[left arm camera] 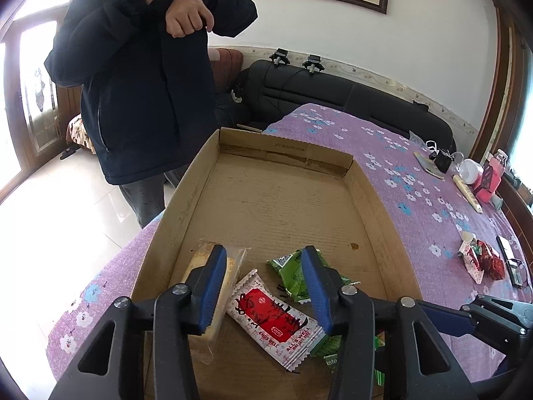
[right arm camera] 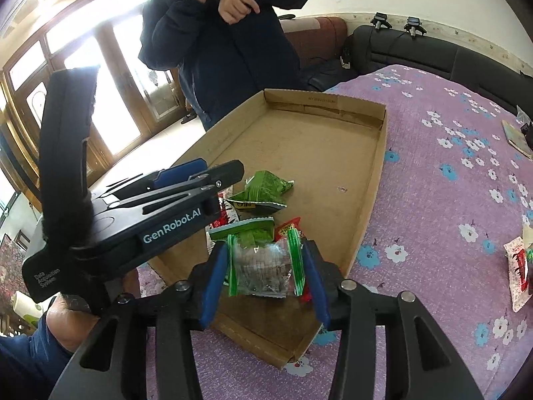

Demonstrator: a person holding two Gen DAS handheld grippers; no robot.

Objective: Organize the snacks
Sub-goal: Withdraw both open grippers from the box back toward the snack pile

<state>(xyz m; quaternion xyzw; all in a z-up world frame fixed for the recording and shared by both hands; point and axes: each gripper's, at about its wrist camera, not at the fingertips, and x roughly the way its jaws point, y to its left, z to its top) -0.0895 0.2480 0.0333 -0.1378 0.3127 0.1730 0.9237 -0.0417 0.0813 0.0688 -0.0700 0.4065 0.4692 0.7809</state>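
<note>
A shallow cardboard tray (left arm camera: 283,200) (right arm camera: 316,146) lies on the purple flowered tablecloth. Near its front end lie a yellow cake bar (left arm camera: 230,273), a red-and-white packet (left arm camera: 276,316) and green packets (left arm camera: 293,276) (right arm camera: 263,190). My left gripper (left arm camera: 263,286) is open above them, empty, its jaws straddling the red-and-white packet; it also shows in the right wrist view (right arm camera: 186,180). My right gripper (right arm camera: 265,273) is shut on a clear packet with green ends (right arm camera: 263,270), held just above the tray's near end.
More red snack packets (left arm camera: 483,260) (right arm camera: 519,266) lie on the cloth to the right. A person in a dark jacket (left arm camera: 140,76) stands at the tray's far left. A black sofa (left arm camera: 333,93) stands behind the table. Small items (left arm camera: 466,173) crowd the far right edge.
</note>
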